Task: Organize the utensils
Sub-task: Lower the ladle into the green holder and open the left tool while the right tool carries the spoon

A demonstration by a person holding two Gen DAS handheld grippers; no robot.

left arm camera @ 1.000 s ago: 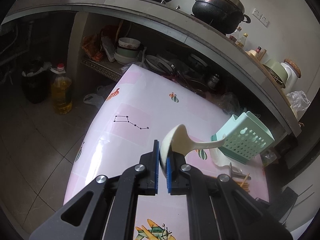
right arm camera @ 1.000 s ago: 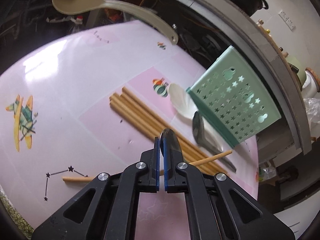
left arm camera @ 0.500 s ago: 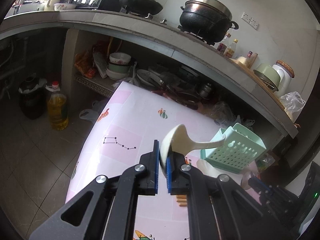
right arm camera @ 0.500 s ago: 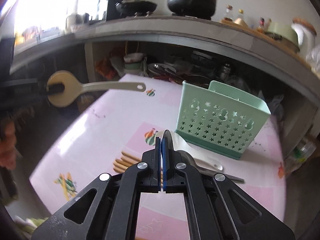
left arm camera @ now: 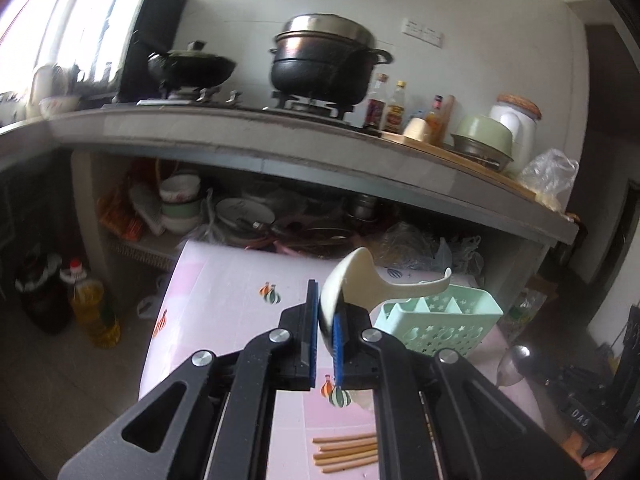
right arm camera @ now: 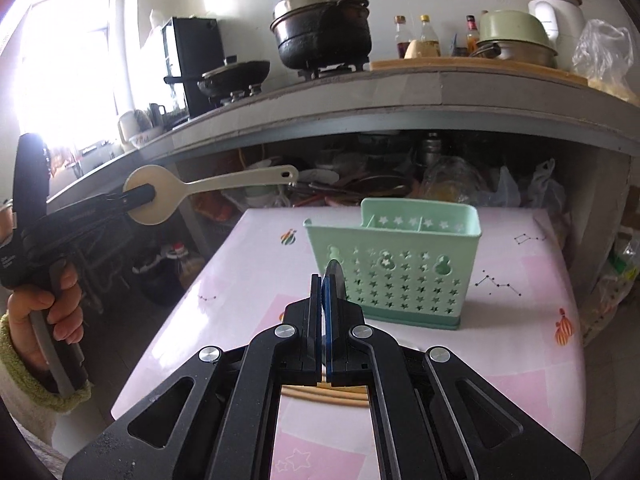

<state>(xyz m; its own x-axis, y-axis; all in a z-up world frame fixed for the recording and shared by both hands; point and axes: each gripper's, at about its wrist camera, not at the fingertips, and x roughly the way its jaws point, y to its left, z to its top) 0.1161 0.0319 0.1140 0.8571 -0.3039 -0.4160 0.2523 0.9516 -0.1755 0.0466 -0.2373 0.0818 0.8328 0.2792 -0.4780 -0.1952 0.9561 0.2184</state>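
We see the pink patterned table spread below and ahead of both tools, with the mint caddy standing upright on it just beyond the right gripper, and chopsticks lying flat beneath the left gripper; the left gripper is clenched on the bowl of a cream ladle, its handle reaching right over the caddy. The right gripper pinches a dark metal spoon edge-on.

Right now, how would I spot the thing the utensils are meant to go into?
Find the pink patterned table in front of the kitchen counter. On it stands a mint-green holder, upright, with dividers inside. Star-shaped holes in its walls mark it out.
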